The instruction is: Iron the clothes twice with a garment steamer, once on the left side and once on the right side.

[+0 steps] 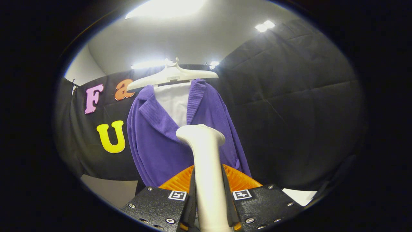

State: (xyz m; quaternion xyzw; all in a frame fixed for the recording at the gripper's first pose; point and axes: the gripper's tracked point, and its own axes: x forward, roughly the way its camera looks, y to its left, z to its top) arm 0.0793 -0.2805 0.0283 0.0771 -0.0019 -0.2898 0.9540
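Observation:
A purple ribbed jacket [154,141] with a white lining hangs on a white hanger [170,74] against the booth's black wall. My gripper [209,199] is shut on the white handle of the garment steamer [206,161], which stands upright between the fingers. The steamer's rounded head [200,132] rises in front of the jacket's middle, near the point where the lapels meet. How close the head is to the fabric I cannot tell.
An orange ribbed object [238,180] sits just beyond the fingers, below the jacket's hem. Pale floor or table patches [109,190] show at the lower left and lower right. Ceiling lights [167,8] glow above.

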